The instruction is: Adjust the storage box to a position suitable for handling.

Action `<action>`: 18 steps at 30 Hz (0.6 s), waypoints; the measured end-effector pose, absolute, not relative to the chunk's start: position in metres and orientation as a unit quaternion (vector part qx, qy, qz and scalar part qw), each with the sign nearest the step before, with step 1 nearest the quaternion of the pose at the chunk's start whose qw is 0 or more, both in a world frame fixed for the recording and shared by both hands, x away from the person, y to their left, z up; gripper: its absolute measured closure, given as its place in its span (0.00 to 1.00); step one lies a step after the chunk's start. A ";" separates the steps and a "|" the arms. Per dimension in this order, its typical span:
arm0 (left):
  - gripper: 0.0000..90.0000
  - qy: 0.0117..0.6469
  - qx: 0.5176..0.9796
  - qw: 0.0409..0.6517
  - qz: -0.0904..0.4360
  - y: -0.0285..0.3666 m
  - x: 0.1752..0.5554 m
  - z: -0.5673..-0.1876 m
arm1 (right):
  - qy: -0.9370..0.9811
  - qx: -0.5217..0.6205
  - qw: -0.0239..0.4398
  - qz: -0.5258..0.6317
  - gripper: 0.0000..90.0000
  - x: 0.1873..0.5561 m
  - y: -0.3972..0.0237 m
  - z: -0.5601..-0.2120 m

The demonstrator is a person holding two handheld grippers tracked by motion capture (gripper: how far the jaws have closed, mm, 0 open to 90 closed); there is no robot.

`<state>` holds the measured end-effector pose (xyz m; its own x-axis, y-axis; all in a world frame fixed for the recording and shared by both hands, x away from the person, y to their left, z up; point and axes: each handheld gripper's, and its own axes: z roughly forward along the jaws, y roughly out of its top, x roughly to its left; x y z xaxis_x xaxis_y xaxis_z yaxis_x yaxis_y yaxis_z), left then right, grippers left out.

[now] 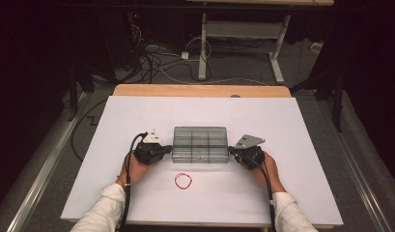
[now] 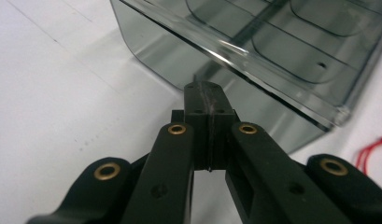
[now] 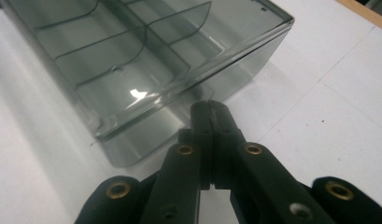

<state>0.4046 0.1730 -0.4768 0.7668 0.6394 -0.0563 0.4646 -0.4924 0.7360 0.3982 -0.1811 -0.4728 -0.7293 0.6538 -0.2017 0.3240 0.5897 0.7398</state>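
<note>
Left hand-held gripper (image 1: 162, 151) clenched, empty, tips at left end wall of smoky compartment box (image 1: 200, 143), right hand-held gripper (image 1: 233, 151) likewise at right end, box's long axis running left-right at frame centre on desk (image 1: 137, 111)

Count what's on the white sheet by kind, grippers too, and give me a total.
Clear boxes with compartments: 1
Red rubber bands: 1
Grippers: 2, left gripper and right gripper, both shut at the box's ends
Total: 4

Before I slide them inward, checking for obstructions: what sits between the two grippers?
In the high view, only the clear box lies between the left gripper and right gripper.
</note>
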 end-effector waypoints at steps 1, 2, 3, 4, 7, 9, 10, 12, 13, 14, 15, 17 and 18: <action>0.97 0.322 0.856 0.387 0.113 0.173 0.405 -0.477 | 0.861 0.281 0.232 0.355 1.00 0.398 -0.181 -0.473; 0.97 0.322 0.856 0.387 0.115 0.173 0.404 -0.477 | 0.861 0.281 0.230 0.356 1.00 0.396 -0.181 -0.473; 0.97 0.322 0.857 0.385 0.117 0.174 0.403 -0.477 | 0.862 0.277 0.232 0.356 1.00 0.395 -0.180 -0.473; 0.97 0.323 0.856 0.386 0.117 0.175 0.403 -0.477 | 0.862 0.276 0.233 0.356 1.00 0.394 -0.180 -0.473; 0.97 0.320 0.857 0.386 0.116 0.176 0.401 -0.477 | 0.862 0.275 0.232 0.356 1.00 0.391 -0.180 -0.473; 0.97 0.316 0.860 0.383 0.118 0.175 0.398 -0.477 | 0.862 0.276 0.233 0.355 1.00 0.390 -0.179 -0.473; 0.97 0.315 0.861 0.381 0.119 0.175 0.396 -0.477 | 0.862 0.276 0.232 0.356 1.00 0.389 -0.179 -0.473; 0.97 0.311 0.864 0.375 0.128 0.174 0.393 -0.477 | 0.863 0.273 0.231 0.357 1.00 0.388 -0.179 -0.473; 0.97 0.310 0.865 0.372 0.133 0.174 0.392 -0.477 | 0.863 0.271 0.233 0.357 1.00 0.388 -0.179 -0.473; 0.97 0.309 0.865 0.371 0.140 0.172 0.390 -0.477 | 0.862 0.273 0.234 0.357 1.00 0.388 -0.179 -0.473; 0.97 0.307 0.866 0.370 0.141 0.172 0.389 -0.477 | 0.862 0.274 0.232 0.357 1.00 0.388 -0.179 -0.474; 0.97 0.303 0.866 0.371 0.141 0.173 0.389 -0.477 | 0.864 0.272 0.233 0.353 0.99 0.388 -0.179 -0.474; 0.97 0.303 0.866 0.371 0.141 0.173 0.389 -0.477 | 0.862 0.276 0.235 0.354 0.98 0.388 -0.179 -0.474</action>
<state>0.3891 0.1734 -0.4770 0.7766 0.6297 0.0189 0.4207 -0.5407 0.7285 0.3877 -0.1788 -0.4739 -0.7368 0.6427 -0.2100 0.3090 0.5963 0.7409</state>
